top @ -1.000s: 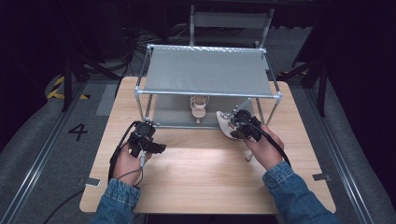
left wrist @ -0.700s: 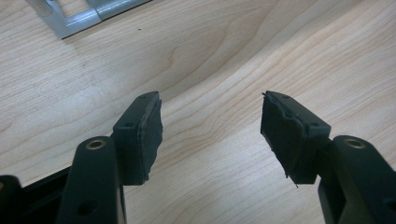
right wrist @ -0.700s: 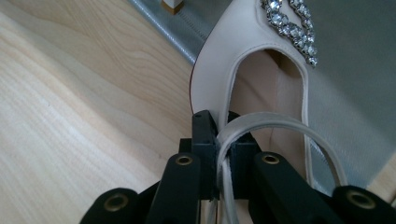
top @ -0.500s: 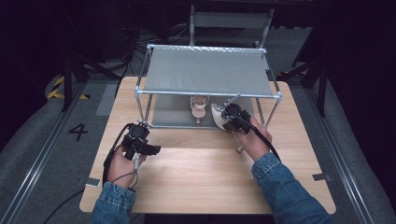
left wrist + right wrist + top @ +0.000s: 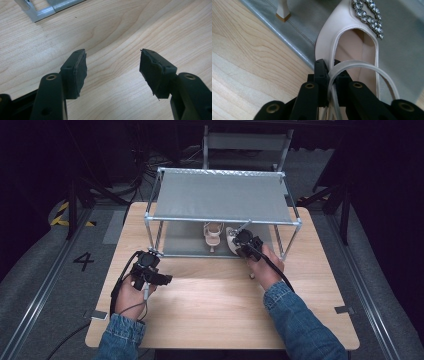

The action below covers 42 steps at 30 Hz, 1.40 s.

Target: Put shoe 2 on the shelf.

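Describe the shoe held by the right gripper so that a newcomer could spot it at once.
Find the metal rack on the wooden table. On its lower shelf lie two pale shoes. The right shoe, not the strappy sandal, carries a rhinestone buckle.

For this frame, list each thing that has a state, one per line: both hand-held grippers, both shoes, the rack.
Left hand-held gripper: open, holding nothing, over bare table.
Right hand-held gripper: shut on held shoe.
Held shoe: gripped at its side edge, toe over the rack's lower shelf.
Second shoe: standing on the lower shelf.
Rack: top shelf bare.
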Each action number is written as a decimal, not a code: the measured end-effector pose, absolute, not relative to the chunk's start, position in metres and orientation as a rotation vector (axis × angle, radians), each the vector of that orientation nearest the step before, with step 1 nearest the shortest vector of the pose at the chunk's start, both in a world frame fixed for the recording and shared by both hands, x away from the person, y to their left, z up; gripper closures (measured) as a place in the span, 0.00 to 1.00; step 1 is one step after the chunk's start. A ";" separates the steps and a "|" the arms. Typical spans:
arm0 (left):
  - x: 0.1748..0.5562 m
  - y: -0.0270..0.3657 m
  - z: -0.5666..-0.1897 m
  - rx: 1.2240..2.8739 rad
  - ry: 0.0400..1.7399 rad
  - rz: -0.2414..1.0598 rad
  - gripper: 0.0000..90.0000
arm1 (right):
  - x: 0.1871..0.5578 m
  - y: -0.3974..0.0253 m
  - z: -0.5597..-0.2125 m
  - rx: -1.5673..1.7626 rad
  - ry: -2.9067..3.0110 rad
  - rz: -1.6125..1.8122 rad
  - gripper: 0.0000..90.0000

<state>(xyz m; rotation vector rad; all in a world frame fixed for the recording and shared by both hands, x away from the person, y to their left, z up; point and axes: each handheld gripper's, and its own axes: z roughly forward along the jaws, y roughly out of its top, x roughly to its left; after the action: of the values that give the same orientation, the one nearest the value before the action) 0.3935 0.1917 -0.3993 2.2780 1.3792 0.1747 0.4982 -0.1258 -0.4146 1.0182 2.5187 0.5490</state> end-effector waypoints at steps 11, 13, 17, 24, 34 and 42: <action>0.399 0.189 -0.396 2.282 1.359 0.169 0.43 | 0.484 -0.130 -0.396 1.038 2.538 0.703 0.63; 0.401 0.188 -0.396 2.281 1.358 0.156 0.43 | 0.480 -0.134 -0.389 1.056 2.538 0.746 0.61; 0.403 0.185 -0.396 2.279 1.352 0.159 0.43 | 0.472 -0.145 -0.379 1.054 2.531 0.799 0.59; 0.409 0.179 -0.395 2.296 1.330 0.150 0.43 | 0.450 -0.171 -0.369 1.100 2.508 0.866 0.58; 0.413 0.172 -0.395 2.318 1.307 0.142 0.43 | 0.416 -0.217 -0.372 1.253 2.518 0.886 0.54; 0.412 0.172 -0.394 2.312 1.310 0.152 0.43 | 0.405 -0.226 -0.395 1.282 2.555 0.786 0.53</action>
<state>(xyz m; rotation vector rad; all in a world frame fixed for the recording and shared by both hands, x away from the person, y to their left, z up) 0.4117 0.1718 -0.3941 2.3120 1.3104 0.1517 0.4048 -0.2264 -0.3949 1.2824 2.5551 0.7863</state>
